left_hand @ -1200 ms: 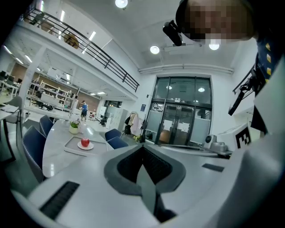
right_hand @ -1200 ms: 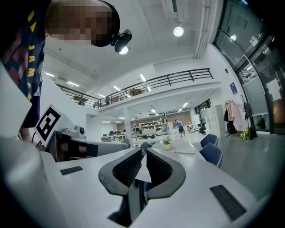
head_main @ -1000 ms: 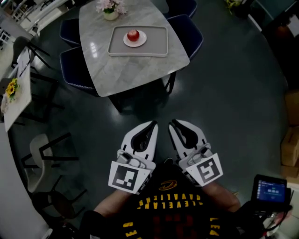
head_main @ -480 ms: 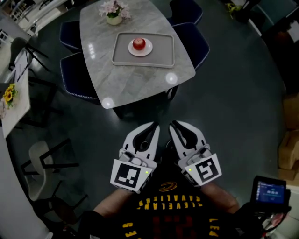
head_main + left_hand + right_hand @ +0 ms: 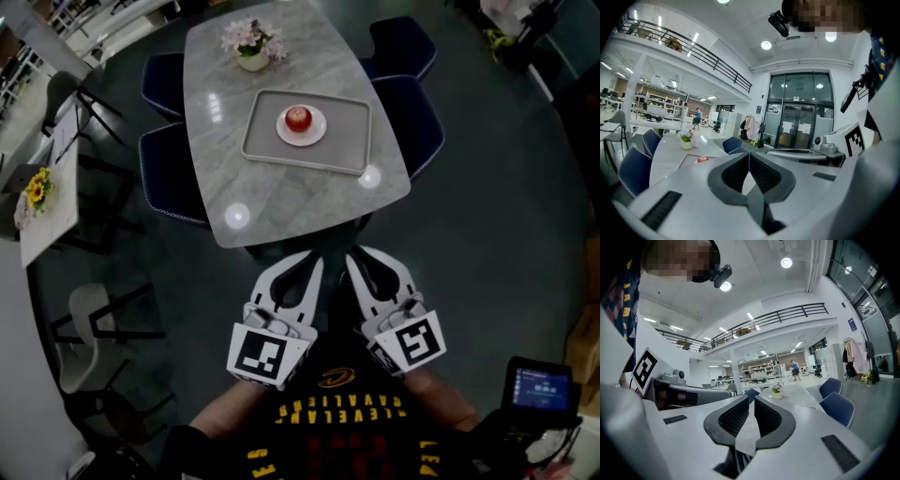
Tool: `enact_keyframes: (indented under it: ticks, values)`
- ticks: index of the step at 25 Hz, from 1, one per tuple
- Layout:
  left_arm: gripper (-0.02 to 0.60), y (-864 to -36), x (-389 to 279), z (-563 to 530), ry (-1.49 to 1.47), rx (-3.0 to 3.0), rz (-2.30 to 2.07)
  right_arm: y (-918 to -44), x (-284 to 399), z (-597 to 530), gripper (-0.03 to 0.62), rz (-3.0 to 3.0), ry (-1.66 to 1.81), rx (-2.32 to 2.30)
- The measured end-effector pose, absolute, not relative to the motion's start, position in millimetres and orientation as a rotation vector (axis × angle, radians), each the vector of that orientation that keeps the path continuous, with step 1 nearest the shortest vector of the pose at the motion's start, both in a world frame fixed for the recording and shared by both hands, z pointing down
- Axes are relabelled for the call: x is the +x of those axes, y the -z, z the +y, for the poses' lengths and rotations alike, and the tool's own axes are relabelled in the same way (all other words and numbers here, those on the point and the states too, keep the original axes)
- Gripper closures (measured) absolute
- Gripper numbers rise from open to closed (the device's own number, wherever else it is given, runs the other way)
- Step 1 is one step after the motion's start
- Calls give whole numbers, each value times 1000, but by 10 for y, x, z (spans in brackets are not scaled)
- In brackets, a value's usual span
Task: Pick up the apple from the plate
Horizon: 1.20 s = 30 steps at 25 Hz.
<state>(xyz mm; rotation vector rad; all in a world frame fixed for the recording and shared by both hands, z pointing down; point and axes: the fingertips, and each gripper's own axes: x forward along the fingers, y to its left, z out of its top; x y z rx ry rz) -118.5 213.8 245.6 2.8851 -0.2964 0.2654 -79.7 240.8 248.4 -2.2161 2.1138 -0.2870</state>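
- Claws first: the left claw [image 5: 310,256] and the right claw [image 5: 351,251] both have their jaws drawn together at the tips. Nothing sits between them and they touch nothing.
- Both claws hang side by side over the dark floor [image 5: 487,244], near the counter's [image 5: 272,202] closest edge but apart from it.
- The counter is pale marble. It carries a grey tray [image 5: 352,155] and, at the far end, a pot of pink flowers [image 5: 251,42]. Blue chairs [image 5: 417,117] stand along its 2 long sides.
- The room is a tall open hall with a railed mezzanine, glass doors and ceiling lights.
- The apple [image 5: 298,118] is red and sits on a white plate [image 5: 317,131] in the middle of the tray, well away from both claws.
- It looks round, with no clear long axis, and its stem is too small to make out.
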Motion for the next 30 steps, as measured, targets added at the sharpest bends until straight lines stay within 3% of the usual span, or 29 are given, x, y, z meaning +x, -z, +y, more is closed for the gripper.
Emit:
enact_keyframes:
  ticks: [13,17,20,30]
  values:
    - [580,-2482,-144,1704,-278,2819,-542,-2514,312,1933,568,2290,300,-2066]
    - [547,-2538,132,1593,-271,2813,-613,-2559,625,1834,522,2331,313,-2022]
    - [517,-2459,192,1448,-247,2791,-670,-2566,748,1772,521,2332,324,-2005]
    - [517,-2556,-49,1146,-277,2745,-777,-2721,786,1649,522,2312,465,-1957]
